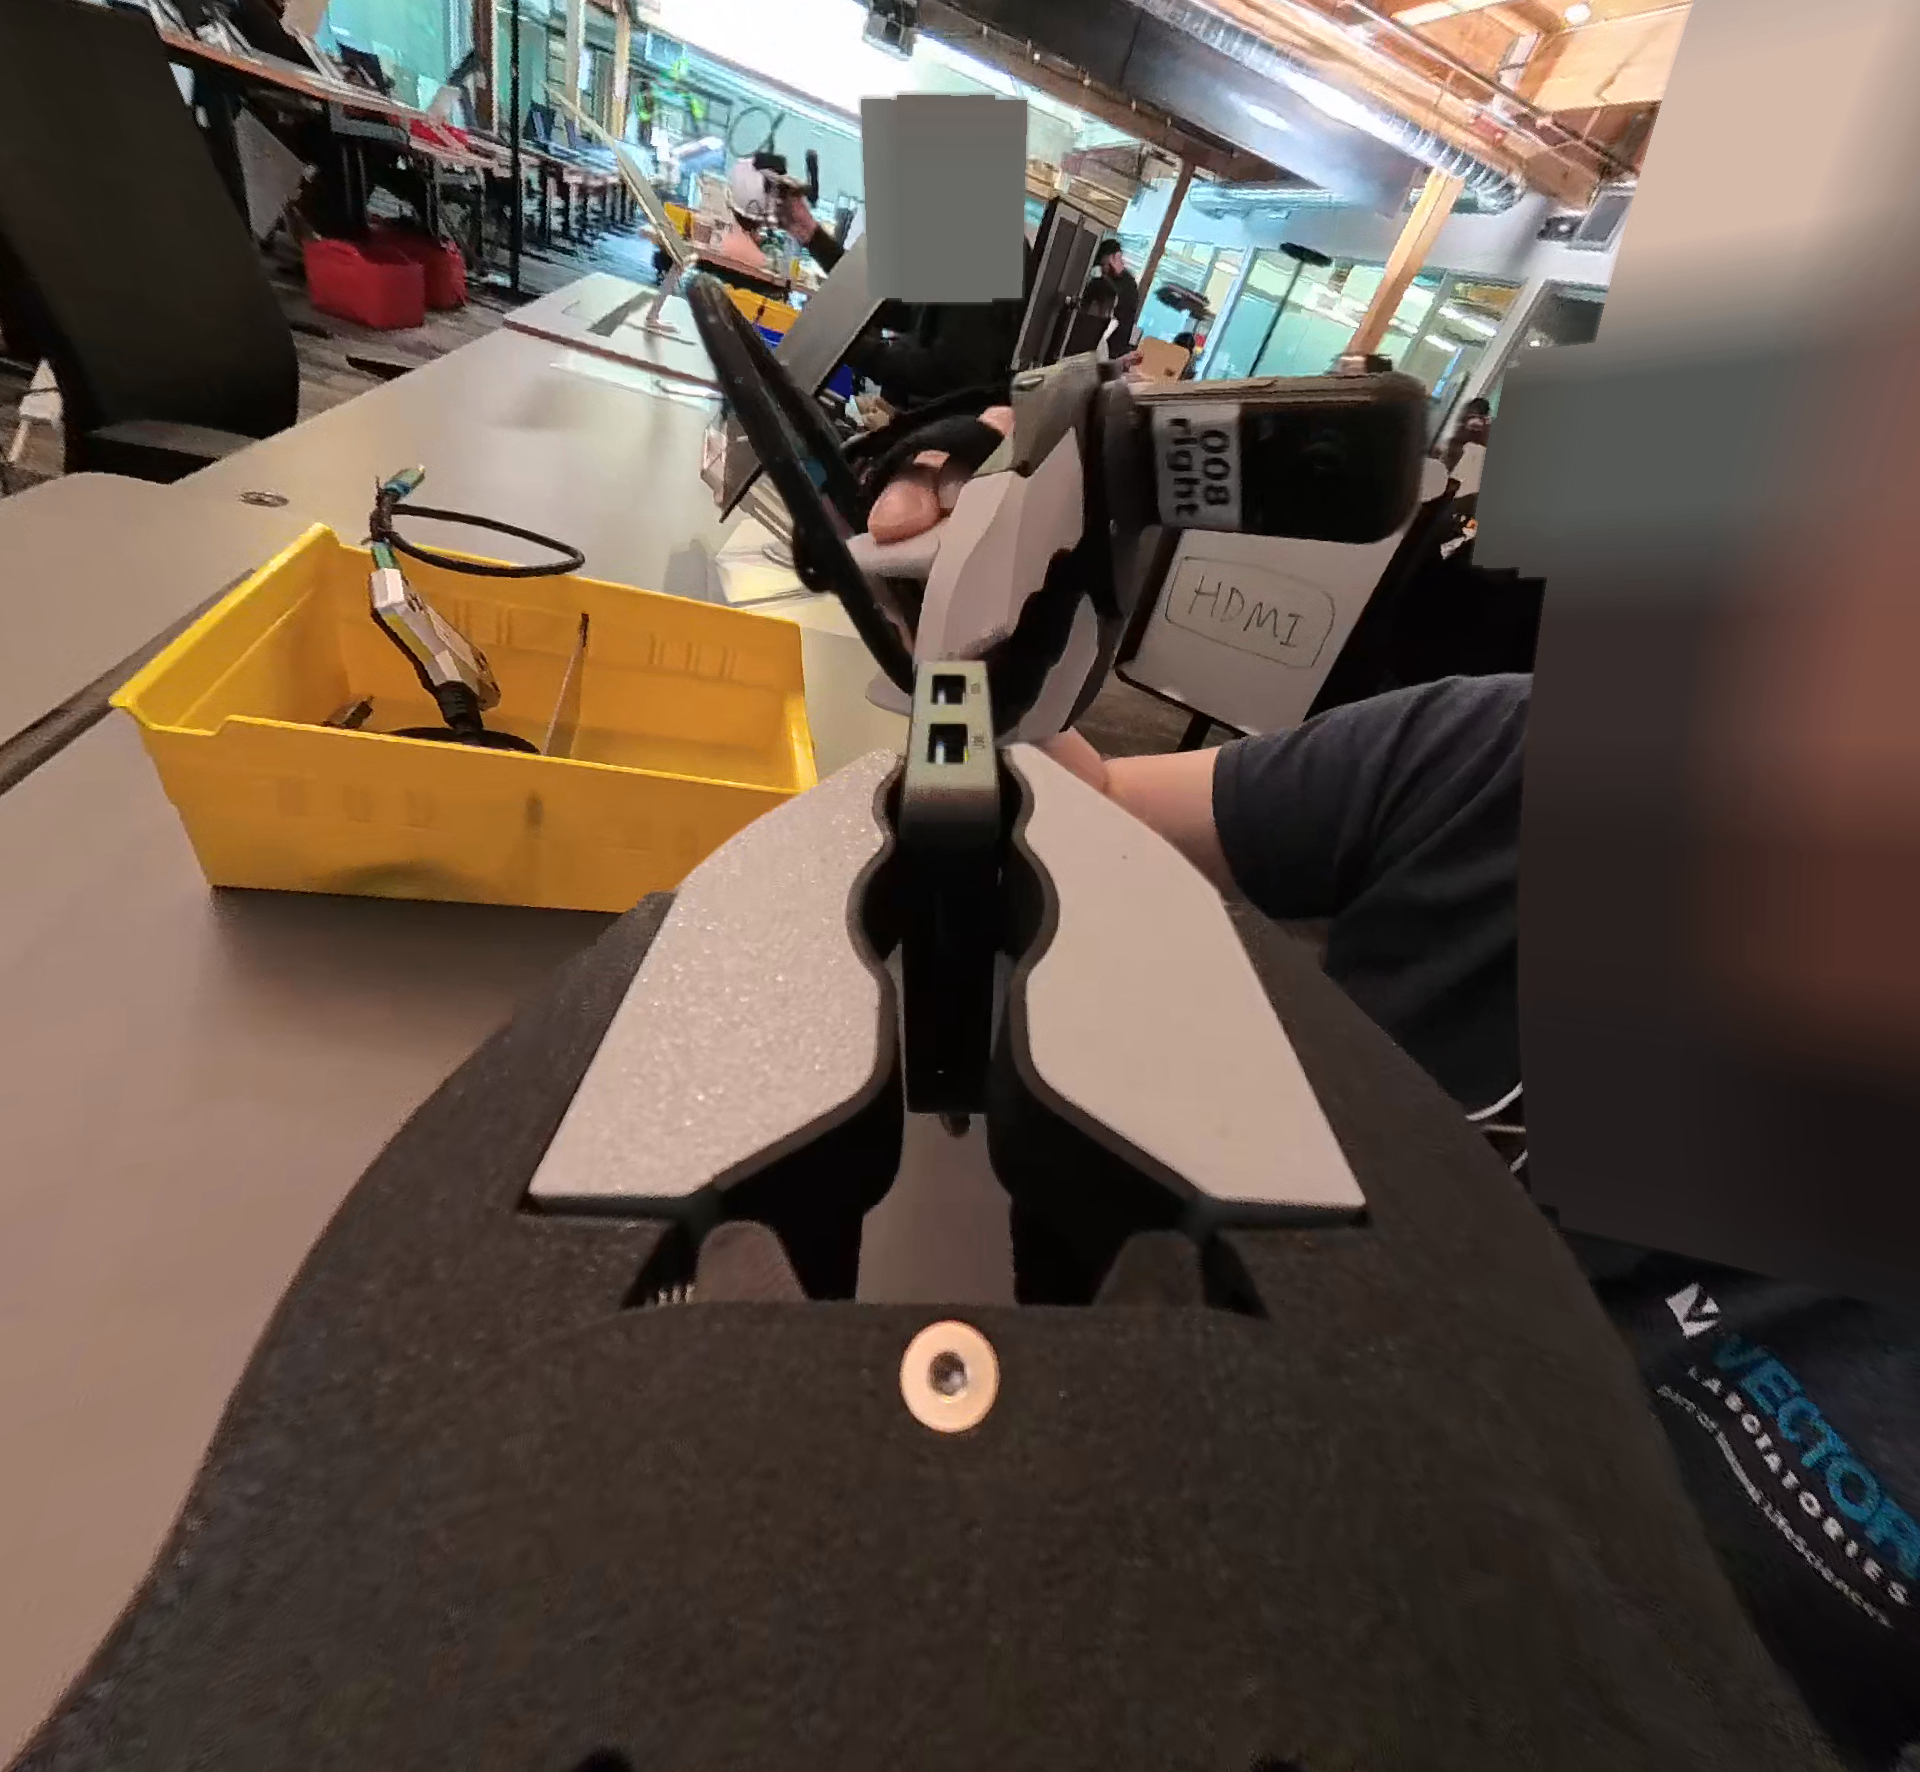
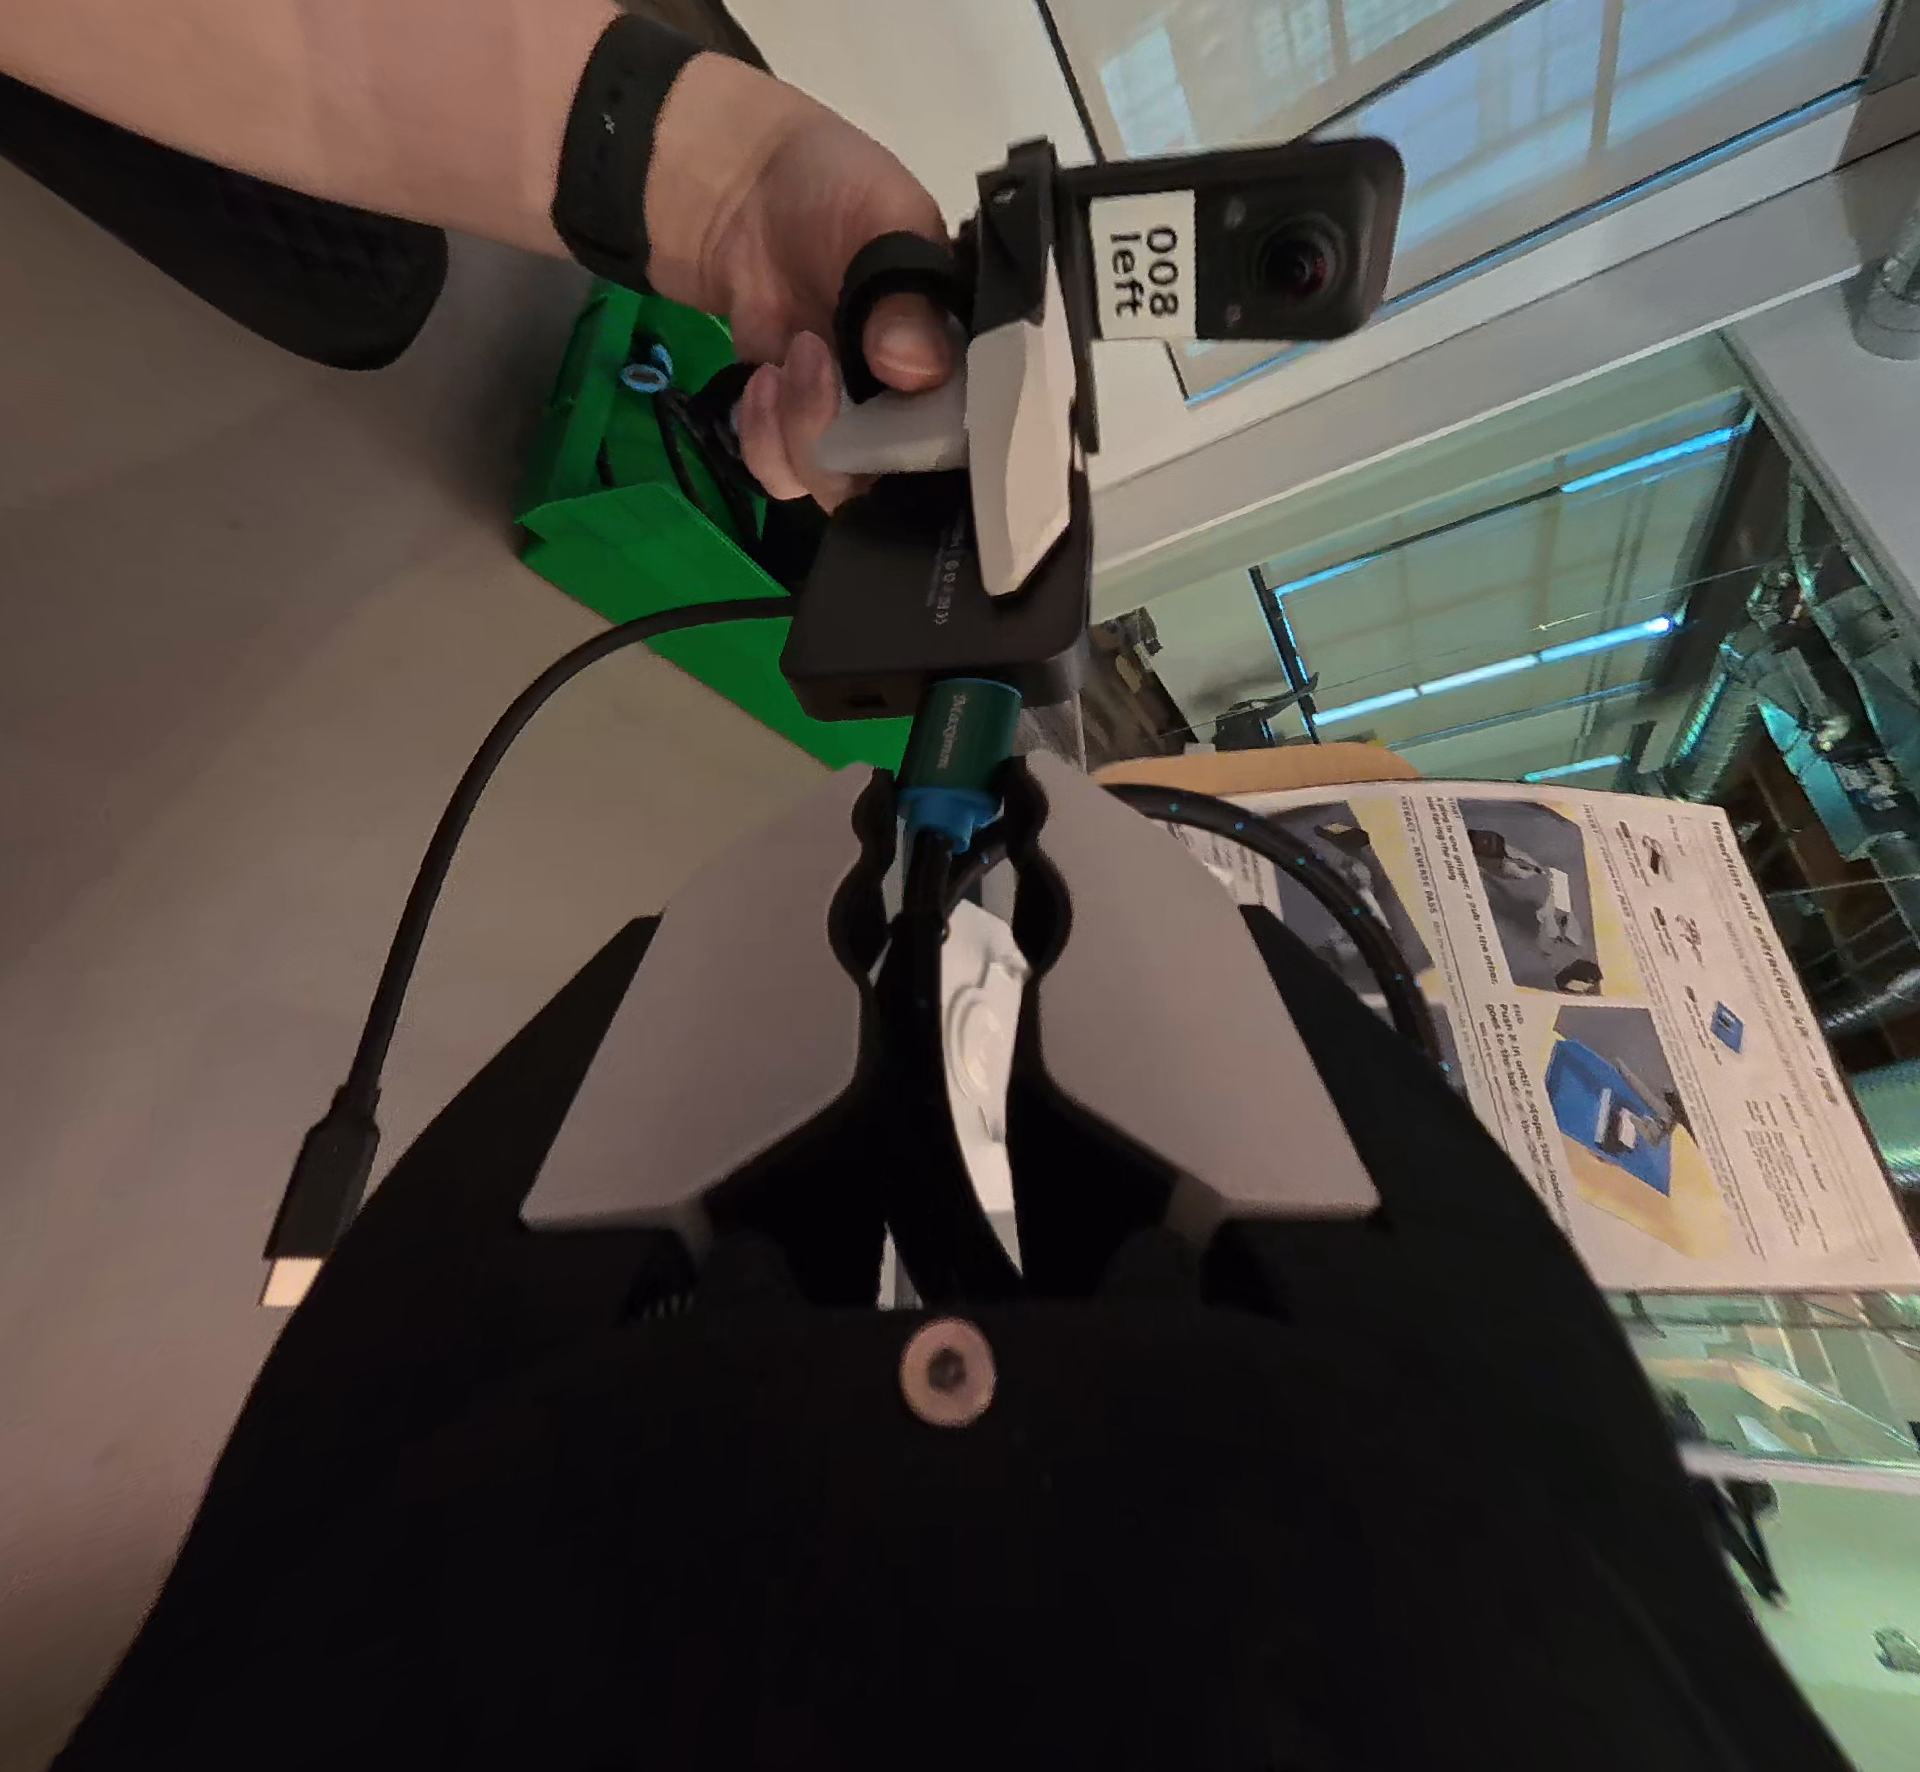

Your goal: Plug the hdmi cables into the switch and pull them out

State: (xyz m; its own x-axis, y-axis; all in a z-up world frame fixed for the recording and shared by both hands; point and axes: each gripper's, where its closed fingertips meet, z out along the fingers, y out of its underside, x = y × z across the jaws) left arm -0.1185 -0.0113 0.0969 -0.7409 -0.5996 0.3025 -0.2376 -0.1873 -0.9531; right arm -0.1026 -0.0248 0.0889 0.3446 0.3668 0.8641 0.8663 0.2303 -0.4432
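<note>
The left tongs (image 1: 948, 787) are closed on the black HDMI switch (image 1: 948, 849), held edge-up above the grey bench (image 1: 260, 995), its 2 ports facing forward. The right tongs (image 2: 940, 818) are clamped on the green-and-blue HDMI plug (image 2: 948, 746), whose tip meets a port on the switch's edge; how deep it sits cannot be told. A yellow bin (image 1: 468, 818) with another cable (image 1: 436, 652) stands on the bench to the left. The switch's own black lead (image 2: 436, 891) hangs free.
</note>
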